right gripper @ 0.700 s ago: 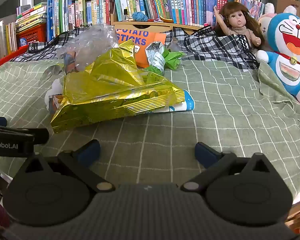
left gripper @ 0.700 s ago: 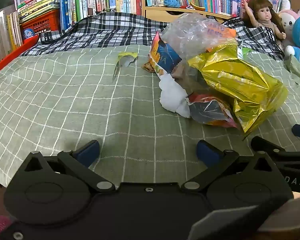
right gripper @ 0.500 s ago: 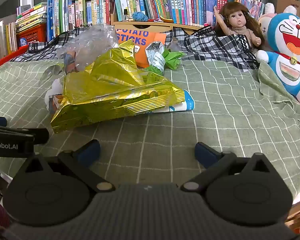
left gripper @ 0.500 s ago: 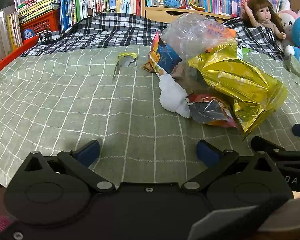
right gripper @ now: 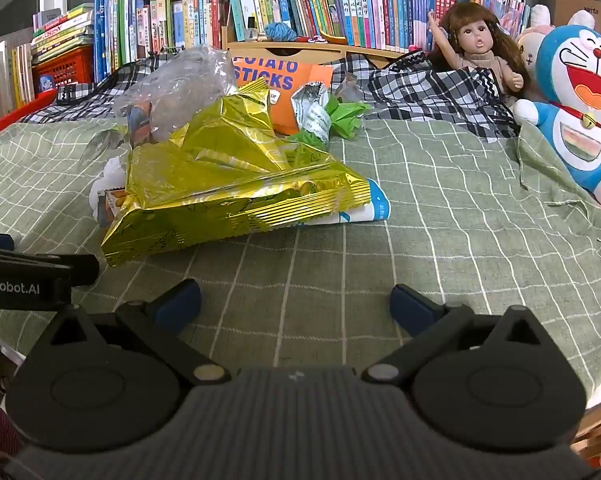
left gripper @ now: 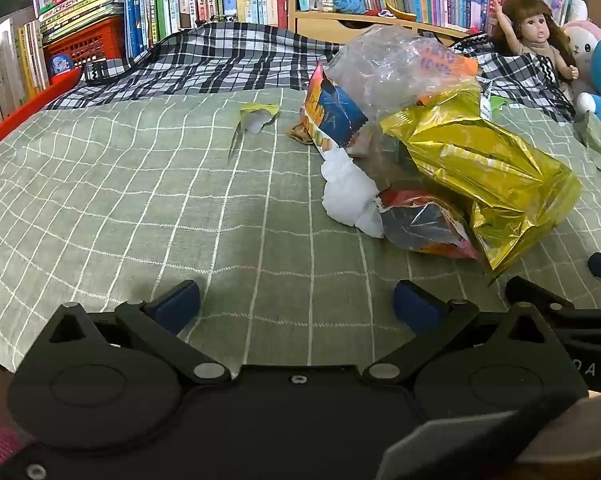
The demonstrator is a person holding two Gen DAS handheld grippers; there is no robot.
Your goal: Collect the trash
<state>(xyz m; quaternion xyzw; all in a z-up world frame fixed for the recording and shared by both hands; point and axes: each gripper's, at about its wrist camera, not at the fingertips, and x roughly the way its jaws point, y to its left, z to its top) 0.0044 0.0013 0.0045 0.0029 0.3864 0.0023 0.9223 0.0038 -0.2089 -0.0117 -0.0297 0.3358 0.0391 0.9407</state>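
Trash pile [left gripper: 428, 160] on a green checked cover [left gripper: 140, 200], the landmark for every place below.

- Green checked cover: spread flat; the pile lies on its middle, toward the far side. A dark plaid cloth [left gripper: 220, 68] lies bunched along its far edge, with rows of books [right gripper: 300, 0] behind that.
- Gold foil bag [right gripper: 220, 188]: largest piece of the pile, crumpled, nearest the cover's front edge; a white-and-blue wrapper [right gripper: 374, 204] pokes out from under its right end.
- Clear plastic bag [left gripper: 384, 64]: crumpled, at the far side of the pile, resting on the other pieces.
- Orange potato-sticks packet [right gripper: 288, 88]: at the cover's far edge, behind the gold bag.
- White tissue wad [left gripper: 348, 196]: touching the pile's left side.
- Green crumpled wrapper [right gripper: 340, 120]: just beside the orange packet.
- Small torn yellow scrap [left gripper: 252, 118]: alone on the cover, left of the pile and apart from it.
- Left gripper [left gripper: 296, 304]: over the cover's front edge, jaws spread wide and empty; pile ahead and to its right, not touching.
- Right gripper [right gripper: 294, 304]: over the same front edge, jaws spread wide and empty; pile ahead and to its left, not touching.
- Doll [right gripper: 480, 48] and blue plush toy [right gripper: 580, 100]: at the cover's far right corner.
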